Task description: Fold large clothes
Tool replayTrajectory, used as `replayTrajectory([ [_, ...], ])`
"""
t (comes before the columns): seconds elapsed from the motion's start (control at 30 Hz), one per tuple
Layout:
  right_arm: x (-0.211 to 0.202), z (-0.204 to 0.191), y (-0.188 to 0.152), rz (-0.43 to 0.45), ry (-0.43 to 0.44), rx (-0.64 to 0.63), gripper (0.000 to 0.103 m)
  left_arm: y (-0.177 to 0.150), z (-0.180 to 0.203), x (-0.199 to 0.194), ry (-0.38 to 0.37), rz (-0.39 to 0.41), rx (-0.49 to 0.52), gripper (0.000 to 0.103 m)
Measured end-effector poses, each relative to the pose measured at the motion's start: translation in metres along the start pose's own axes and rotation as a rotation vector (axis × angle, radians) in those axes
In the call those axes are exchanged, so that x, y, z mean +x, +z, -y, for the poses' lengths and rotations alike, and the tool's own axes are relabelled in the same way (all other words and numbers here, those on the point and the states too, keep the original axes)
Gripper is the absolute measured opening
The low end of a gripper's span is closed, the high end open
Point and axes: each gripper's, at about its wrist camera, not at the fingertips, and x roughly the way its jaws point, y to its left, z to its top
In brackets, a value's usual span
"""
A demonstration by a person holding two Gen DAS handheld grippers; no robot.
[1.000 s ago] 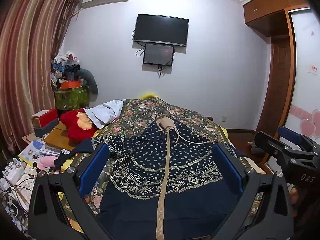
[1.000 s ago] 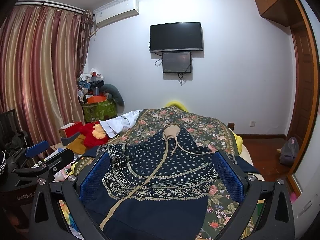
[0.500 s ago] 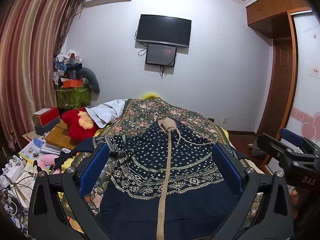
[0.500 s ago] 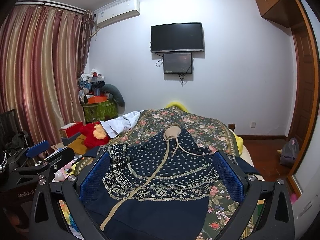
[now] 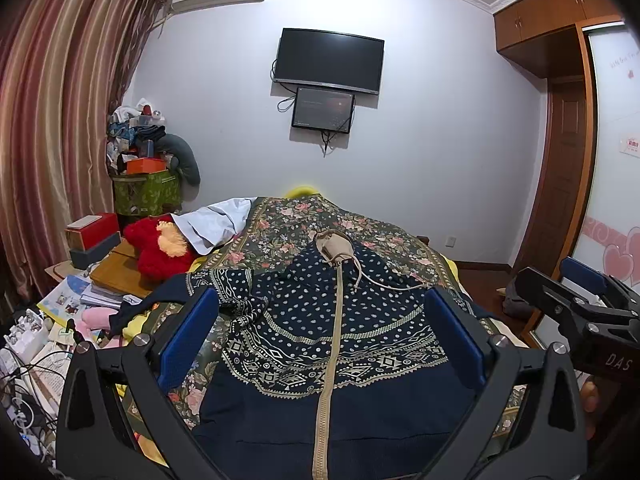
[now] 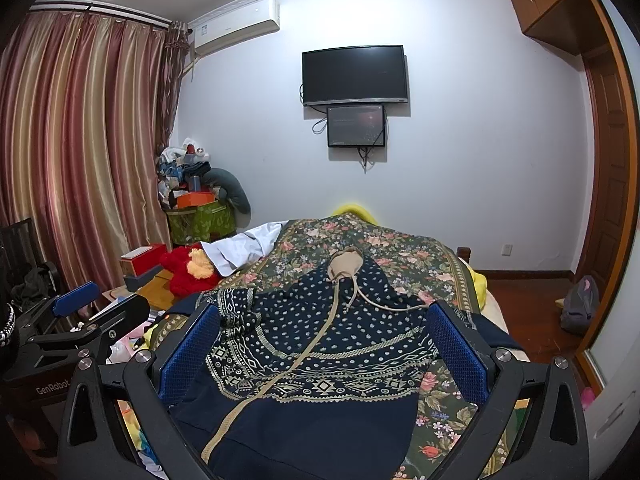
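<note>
Cameras slightly lower — jacket (image 5: 332, 344) flat, unheld.

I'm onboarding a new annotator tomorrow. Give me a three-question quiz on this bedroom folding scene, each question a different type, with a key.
1. True or false: the left gripper is clamped on the navy patterned hoodie.
2. Multiple choice: what lies directly under the hoodie? A) a bare wooden floor B) a floral bedspread C) a white sheet only
3. Fill in: the beige zipper runs up the front to the ____ hood lining.

Key: 1 false, both it and the right gripper are open and hold nothing; 2 B; 3 beige.
</note>
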Motion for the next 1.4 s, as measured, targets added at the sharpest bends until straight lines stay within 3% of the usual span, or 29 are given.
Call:
replayTrajectory([
  [1.07, 0.007, -0.003, 0.000, -0.018, -0.002, 0.000, 0.103, 0.001, -0.007, 0.011, 0.003, -0.008, -0.011, 0.103],
  [1.4, 0.064, -0.005, 0.023, -0.027, -0.005, -0.019, 0.103, 0.016, -0.040, 0.062, 0.046, -0.045, -0.016, 0.103],
])
